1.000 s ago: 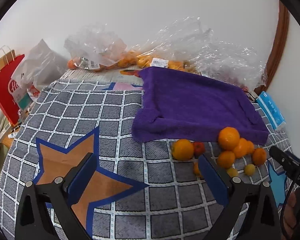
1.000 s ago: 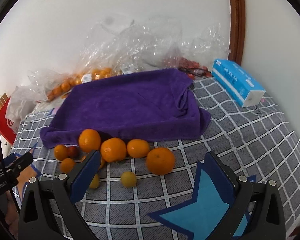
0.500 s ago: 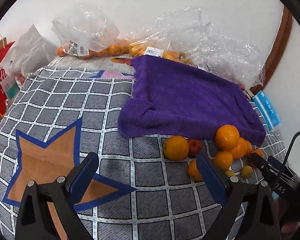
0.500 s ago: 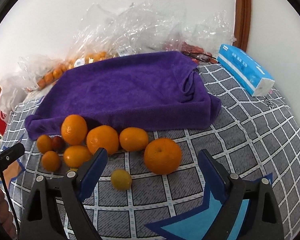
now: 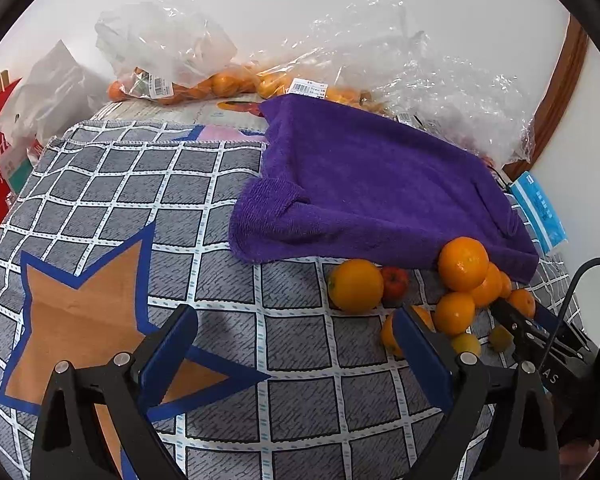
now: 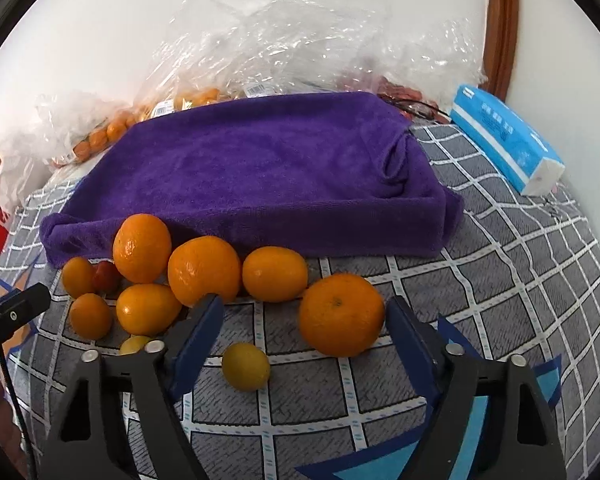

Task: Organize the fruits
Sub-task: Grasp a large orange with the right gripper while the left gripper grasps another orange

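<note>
A purple towel (image 6: 260, 176) is seen at the centre of the frame, laid on a grey cloth (image 6: 500, 280) checked with white lines and marked with blue-edged stars. Orange fruits (image 6: 204, 270), a small yellow one (image 6: 245, 366) and a red one (image 6: 105, 276) are shown at lower left. A blue-and-white pack (image 6: 504, 140) is seen at upper right.

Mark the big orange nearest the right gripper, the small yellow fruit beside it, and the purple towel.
big orange (image 6: 341, 314), right wrist view, centre of its peel
small yellow fruit (image 6: 245, 366), right wrist view, middle of its skin
purple towel (image 6: 260, 168), right wrist view, flat top
</note>
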Demonstrator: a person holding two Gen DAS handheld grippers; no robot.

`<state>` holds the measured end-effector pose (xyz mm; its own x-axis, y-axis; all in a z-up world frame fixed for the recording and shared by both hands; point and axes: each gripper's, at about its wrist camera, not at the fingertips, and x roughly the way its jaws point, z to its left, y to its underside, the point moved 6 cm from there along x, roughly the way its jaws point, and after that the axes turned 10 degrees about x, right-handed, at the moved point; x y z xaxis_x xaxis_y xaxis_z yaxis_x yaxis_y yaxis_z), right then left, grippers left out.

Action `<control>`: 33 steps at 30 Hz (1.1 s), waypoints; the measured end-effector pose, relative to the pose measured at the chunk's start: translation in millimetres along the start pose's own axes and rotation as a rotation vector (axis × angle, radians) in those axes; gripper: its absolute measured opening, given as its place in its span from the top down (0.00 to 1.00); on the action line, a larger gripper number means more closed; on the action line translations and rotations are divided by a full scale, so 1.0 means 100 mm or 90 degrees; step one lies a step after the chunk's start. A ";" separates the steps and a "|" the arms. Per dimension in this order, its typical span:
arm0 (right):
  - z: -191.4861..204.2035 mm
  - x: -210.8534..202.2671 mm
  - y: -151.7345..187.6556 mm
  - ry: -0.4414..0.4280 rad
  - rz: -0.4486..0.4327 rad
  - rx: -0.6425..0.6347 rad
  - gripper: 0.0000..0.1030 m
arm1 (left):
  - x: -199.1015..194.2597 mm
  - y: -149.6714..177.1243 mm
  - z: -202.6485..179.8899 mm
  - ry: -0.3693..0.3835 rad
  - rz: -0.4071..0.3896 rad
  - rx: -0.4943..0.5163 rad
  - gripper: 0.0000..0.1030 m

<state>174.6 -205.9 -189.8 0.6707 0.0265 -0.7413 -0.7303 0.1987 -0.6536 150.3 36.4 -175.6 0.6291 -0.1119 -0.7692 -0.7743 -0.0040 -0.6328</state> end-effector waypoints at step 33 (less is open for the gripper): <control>-0.19 -0.06 0.10 -0.031 0.013 0.000 0.58 | 0.01 0.05 -0.42 0.114 0.017 0.009 0.36</control>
<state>160.6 -222.9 -194.6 0.6617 0.0787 -0.7456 -0.7435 0.1971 -0.6390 143.8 -5.1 -175.9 0.5849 -0.2864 -0.7588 -0.7890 0.0160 -0.6142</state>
